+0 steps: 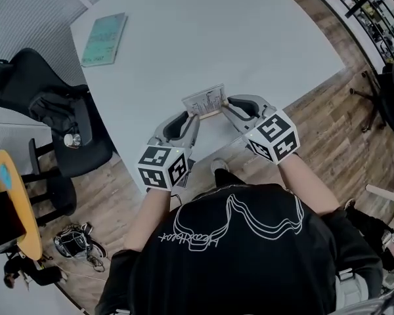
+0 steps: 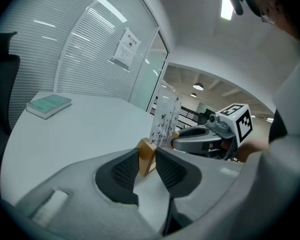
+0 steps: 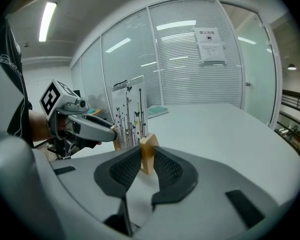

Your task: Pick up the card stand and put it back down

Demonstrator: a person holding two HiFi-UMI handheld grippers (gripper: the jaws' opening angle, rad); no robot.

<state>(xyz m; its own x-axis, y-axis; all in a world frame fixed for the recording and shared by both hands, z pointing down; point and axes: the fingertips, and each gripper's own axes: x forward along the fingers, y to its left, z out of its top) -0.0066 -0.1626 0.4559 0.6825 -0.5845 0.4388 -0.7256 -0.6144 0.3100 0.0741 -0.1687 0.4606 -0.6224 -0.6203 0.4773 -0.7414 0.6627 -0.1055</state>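
**Card stand** (image 1: 205,102): a wooden bar carrying an upright clear card (image 2: 165,118) printed with dark stems and butterflies. I hold it by its two ends, between my grippers, over the near edge of the table (image 1: 249,38).

**Left gripper** (image 1: 194,117): my jaws are clenched on the bar's left end. In the left gripper view both ribbed pads (image 2: 124,170) press the wood, and the block stands upright between them. The right gripper (image 2: 202,139) shows just beyond the card, with its marker cube (image 2: 237,121) above.

**Right gripper** (image 1: 227,105): my jaws grasp the bar's right end in the same way. In the right gripper view the wood sits pinched between the pads (image 3: 166,169), the card rises just behind it, and the left gripper (image 3: 87,126) reaches in from the left.

**Surroundings**: the table is white. A teal book (image 1: 104,39) lies flat at its far left corner, well apart from the stand. A black chair (image 1: 59,117) stands beside the table's left edge, and a small orange table (image 1: 16,202) is nearer the picture's left border. Beyond the table are glass walls with blinds, one bearing a paper notice (image 3: 210,45). The floor (image 1: 328,130) is wood.
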